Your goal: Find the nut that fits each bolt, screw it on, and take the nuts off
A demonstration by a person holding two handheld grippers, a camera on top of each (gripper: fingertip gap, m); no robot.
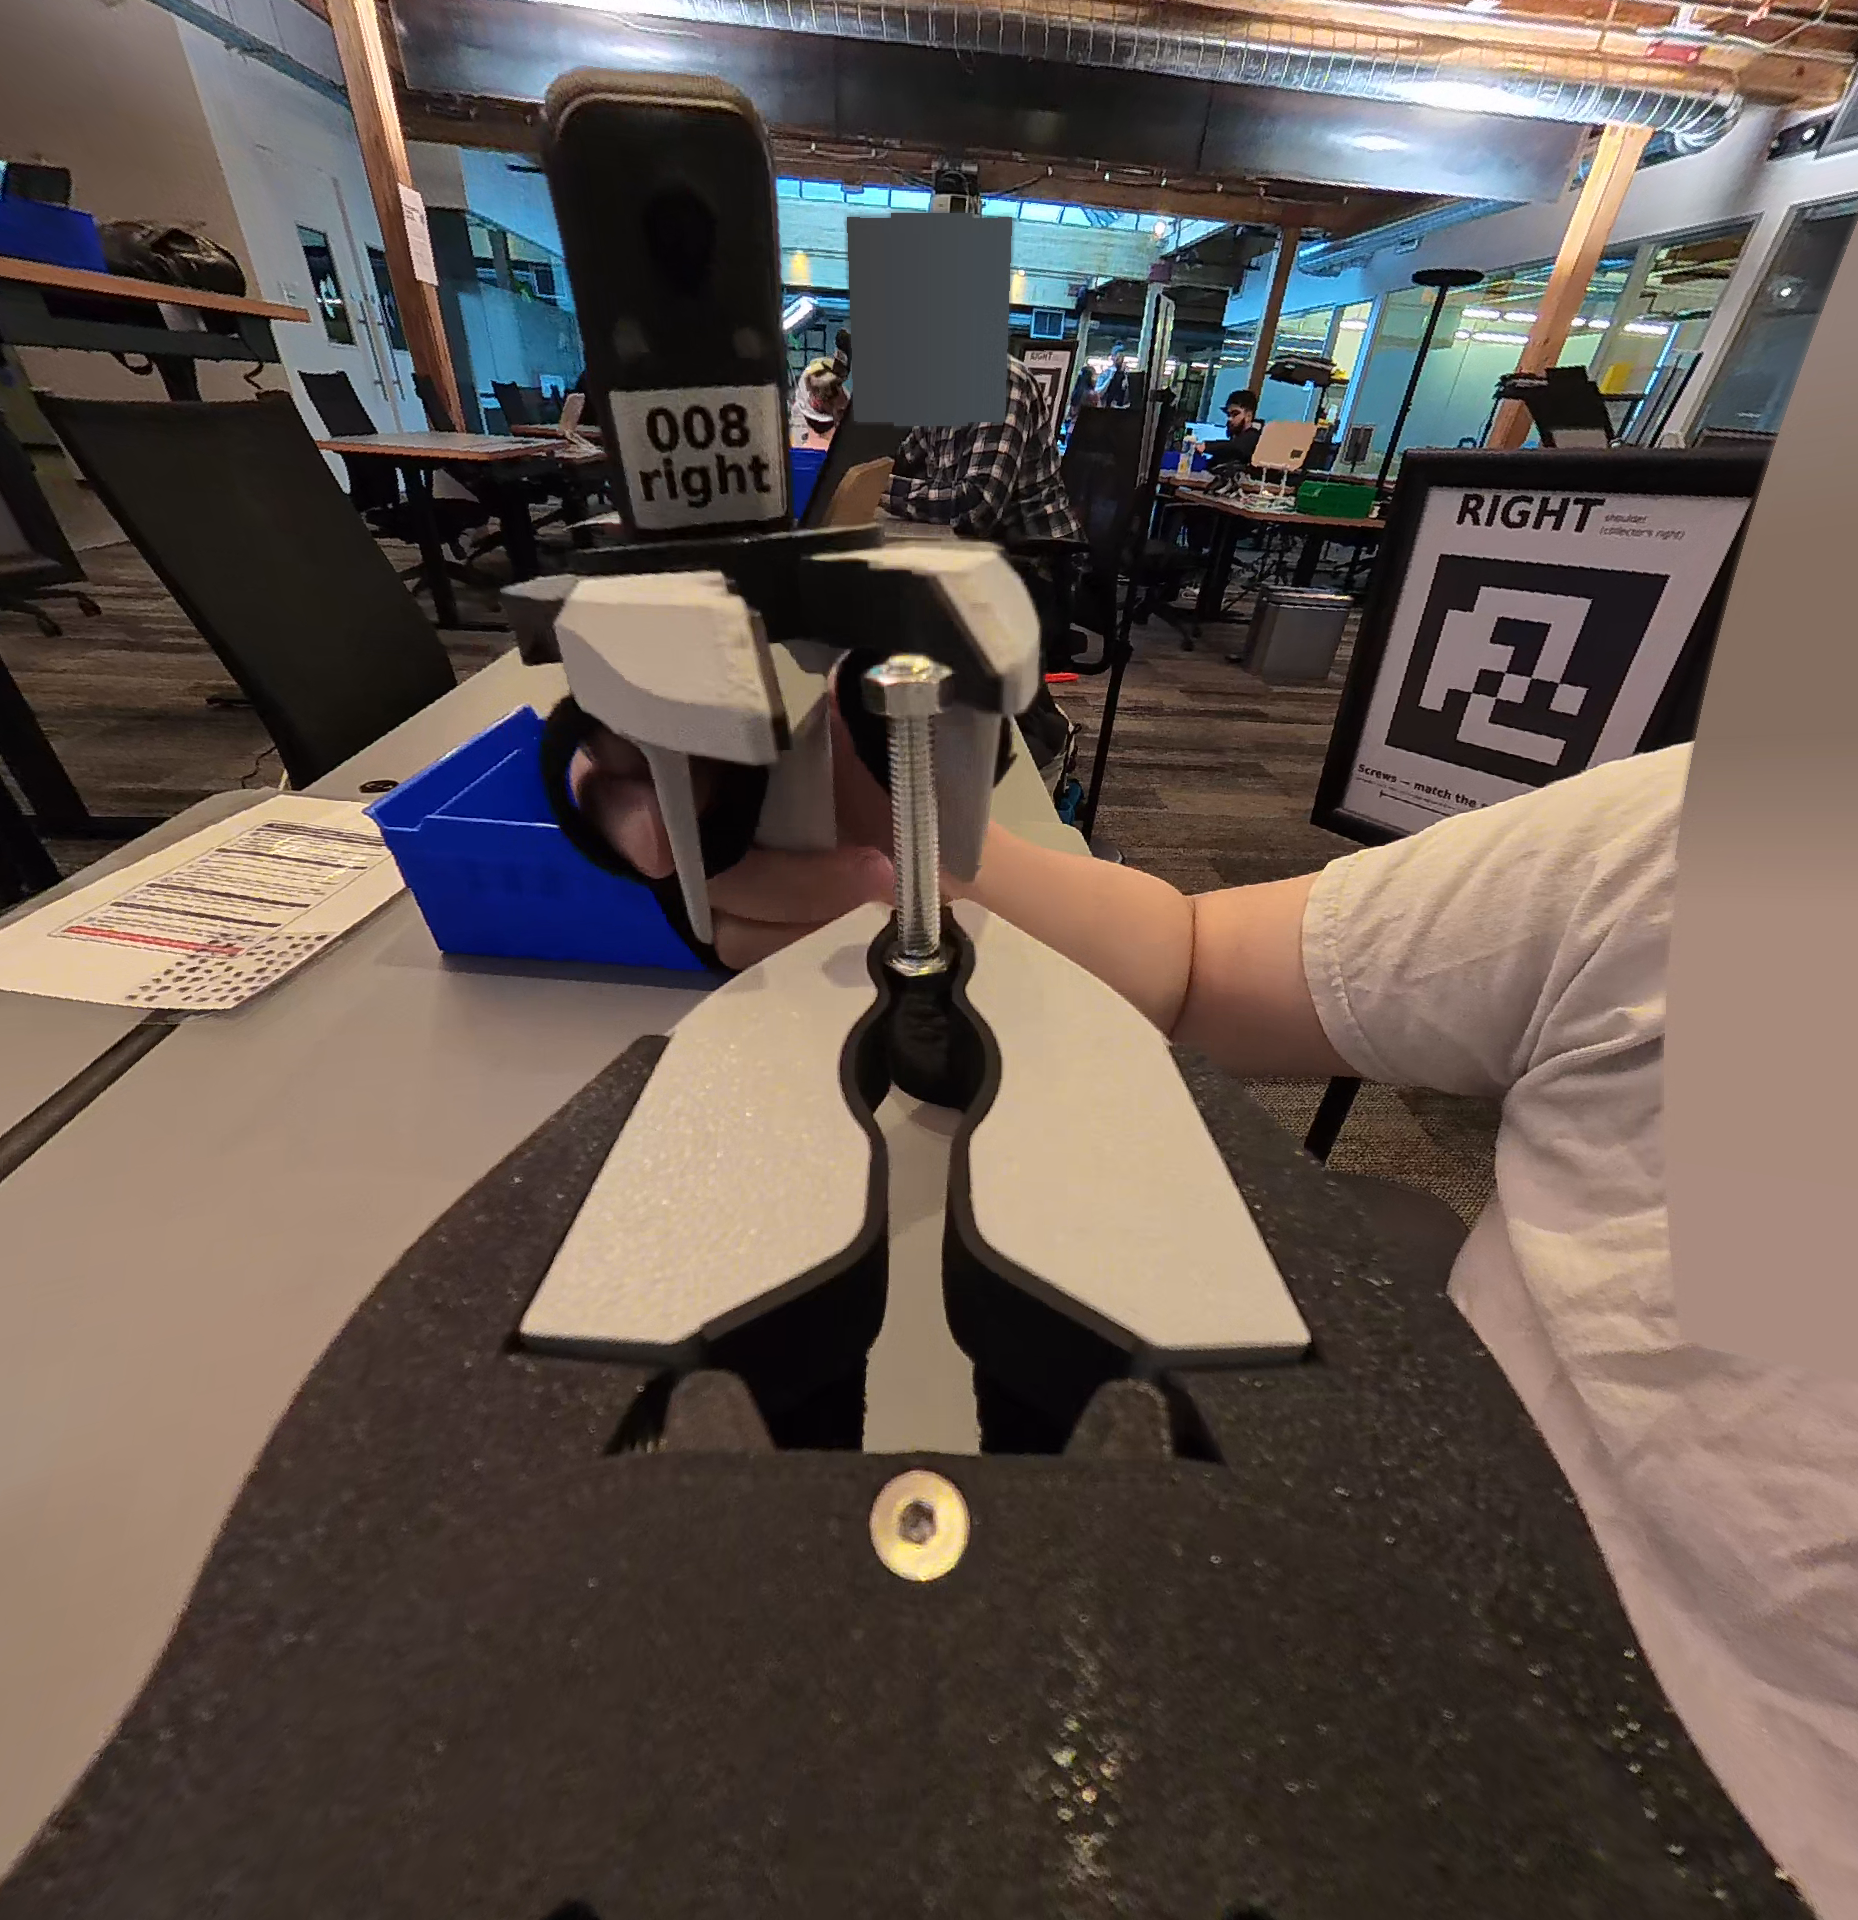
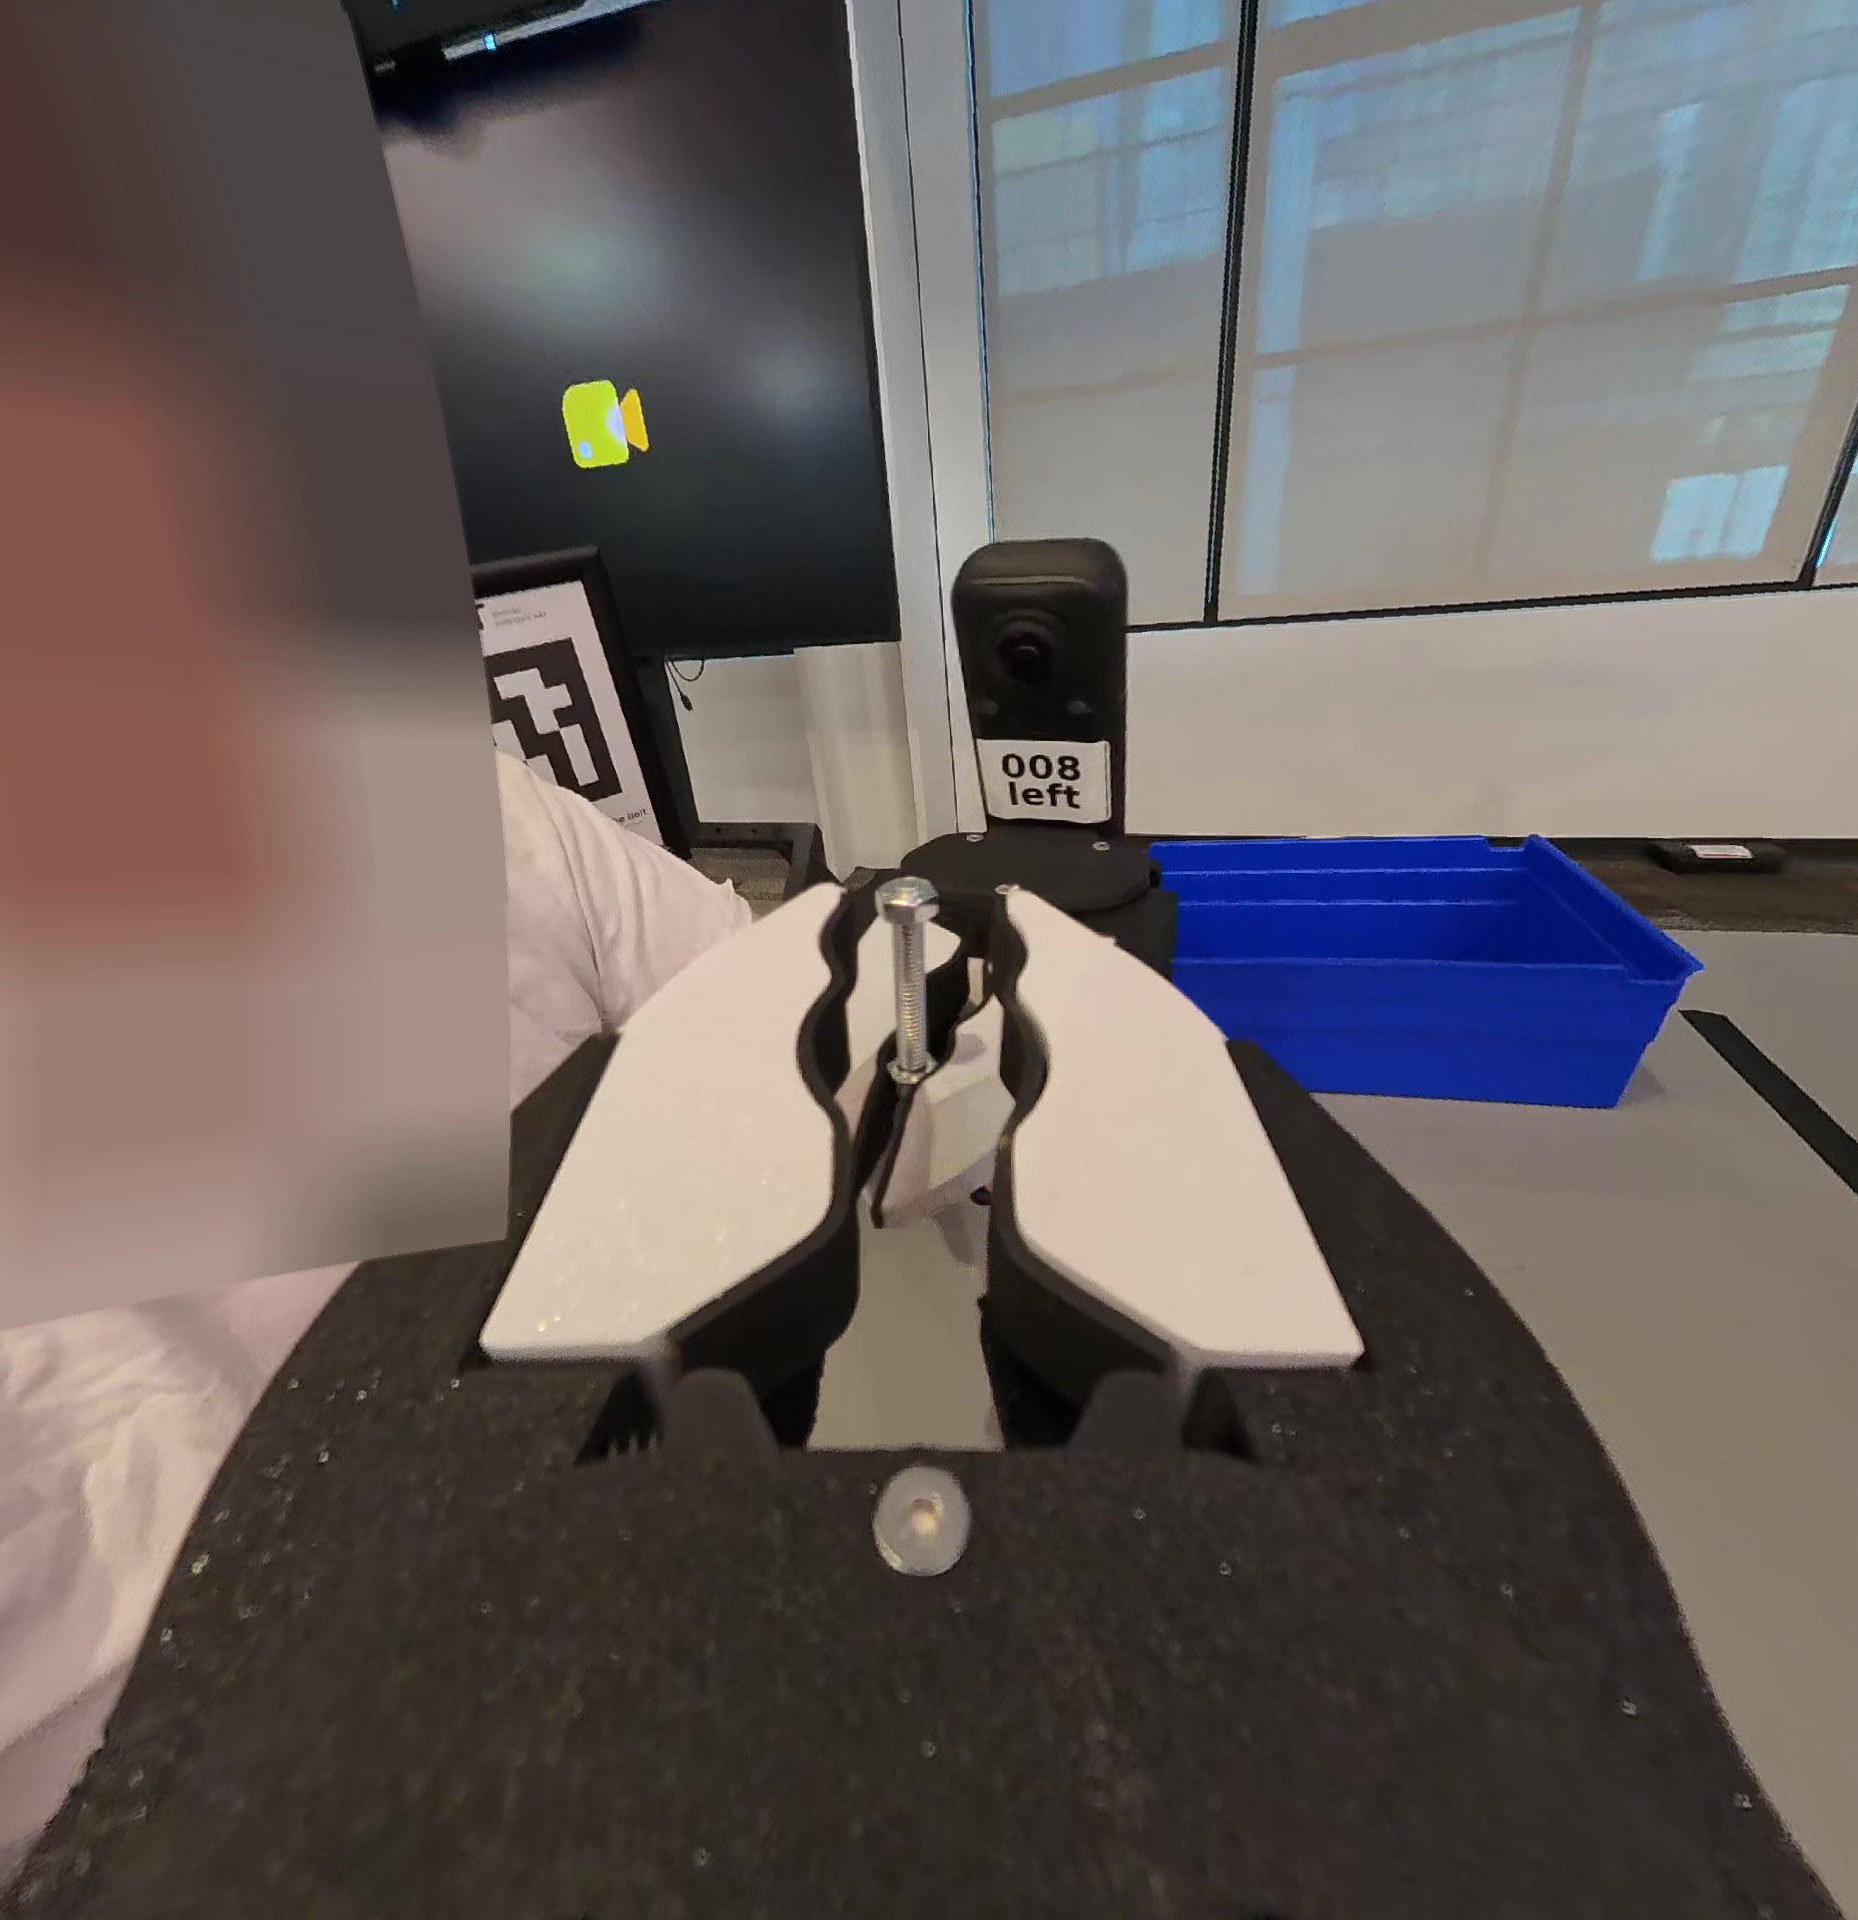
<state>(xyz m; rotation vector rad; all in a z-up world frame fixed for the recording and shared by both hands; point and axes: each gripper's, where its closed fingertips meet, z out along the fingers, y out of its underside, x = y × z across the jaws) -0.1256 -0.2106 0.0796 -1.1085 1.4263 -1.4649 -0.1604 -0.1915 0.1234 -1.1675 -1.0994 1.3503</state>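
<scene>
A silver bolt (image 1: 917, 821) stands upright between the two grippers, hex head on top. A silver nut (image 1: 920, 961) sits on its lower end. My left gripper (image 1: 920, 935) is shut on the nut and holds the bolt above the grey table (image 1: 229, 1195). My right gripper (image 2: 920, 904) faces it, open, with its white fingers (image 1: 665, 675) on either side of the bolt head (image 2: 907, 899) and not touching it. The bolt (image 2: 909, 987) and nut (image 2: 909, 1070) also show in the right wrist view, held by the left gripper's fingertips (image 2: 946, 1122).
A blue plastic bin (image 1: 509, 862) stands on the table behind the grippers; it also shows in the right wrist view (image 2: 1424, 987). A printed sheet (image 1: 208, 904) lies at the left. A framed marker sign (image 1: 1527, 644) stands at the right. The person's arm (image 1: 1091, 925) reaches in. Spacing between my two grippers at the tips: around 5 centimeters.
</scene>
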